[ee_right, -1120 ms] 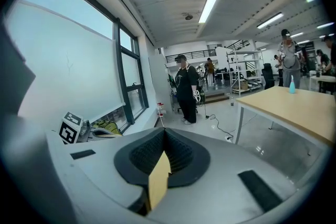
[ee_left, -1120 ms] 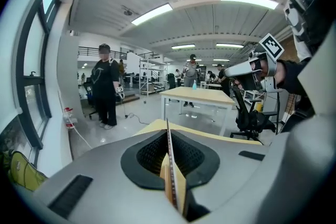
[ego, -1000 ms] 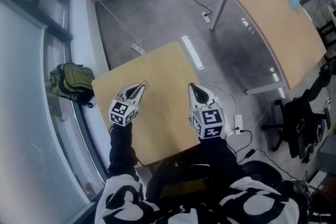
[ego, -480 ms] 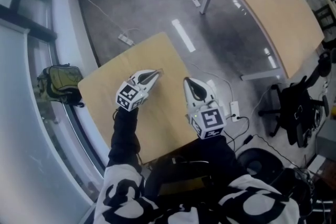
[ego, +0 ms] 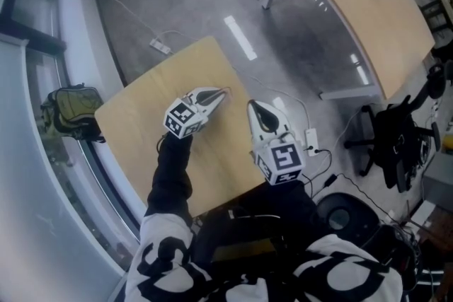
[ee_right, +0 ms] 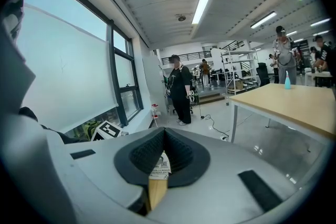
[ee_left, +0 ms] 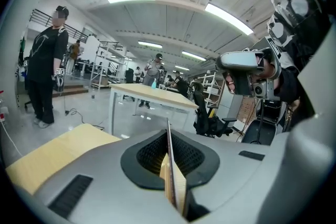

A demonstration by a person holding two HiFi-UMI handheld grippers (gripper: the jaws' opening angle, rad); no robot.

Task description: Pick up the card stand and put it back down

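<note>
We see the left tongs [ego: 222,92] closed tight on the card stand [ee_left: 168,157]. It shows edge-on as a thin upright sheet nipped between the pads, with a pale wood-coloured piece against it lower down. From the head view the left tongs sit over the table [ego: 134,124], near its edge at about 1 o'clock. We cannot tell whether the card stand touches the tabletop. The right tongs [ego: 253,107] lie just beside the left, at its 4 o'clock, near the table's 3 o'clock edge. Their pads meet at the tip. A white printed label [ee_right: 160,165] and a wood-coloured strip show in the slit behind the tip, and we cannot tell what these belong to. On the floor, a green bag [ego: 67,109] rests at 9 o'clock of the table. A larger table [ego: 354,3] stands well apart at 1 o'clock, and an office chair [ego: 396,145] at 3 o'clock.
</note>
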